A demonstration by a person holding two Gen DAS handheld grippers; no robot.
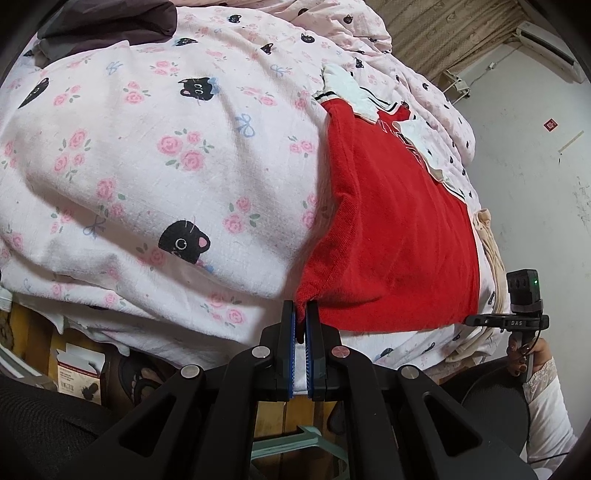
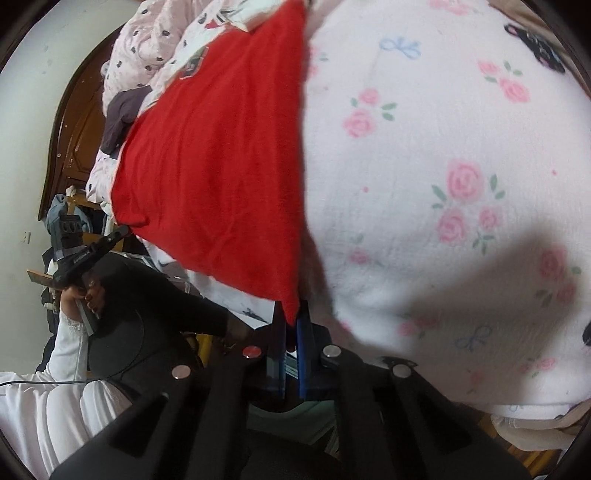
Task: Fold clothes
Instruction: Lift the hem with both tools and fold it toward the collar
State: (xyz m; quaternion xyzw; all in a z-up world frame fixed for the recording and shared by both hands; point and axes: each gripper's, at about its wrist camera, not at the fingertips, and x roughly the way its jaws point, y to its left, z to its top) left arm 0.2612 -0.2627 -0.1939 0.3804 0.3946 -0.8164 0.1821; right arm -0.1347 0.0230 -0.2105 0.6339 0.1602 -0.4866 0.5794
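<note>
A red knit garment [image 1: 391,229] with a white collar lies spread on a bed with a pink sheet printed with roses and black cats [image 1: 155,155]. My left gripper [image 1: 301,314] is shut on the garment's near left hem corner at the bed's edge. In the right wrist view the same red garment [image 2: 221,158] runs away from me, and my right gripper [image 2: 291,317] is shut on its near right hem corner. Each gripper shows in the other's view: the right one at the left wrist view's right edge [image 1: 517,317], the left one at the right wrist view's left side [image 2: 85,254].
A bunched pink quilt [image 1: 424,96] and a dark cloth [image 1: 110,26] lie at the bed's far end. A beige cloth [image 1: 491,251] hangs at the bed's right side. A cardboard box [image 1: 74,369] and a teal stool [image 1: 295,439] sit below the bed edge. A wooden door [image 2: 74,140] stands behind.
</note>
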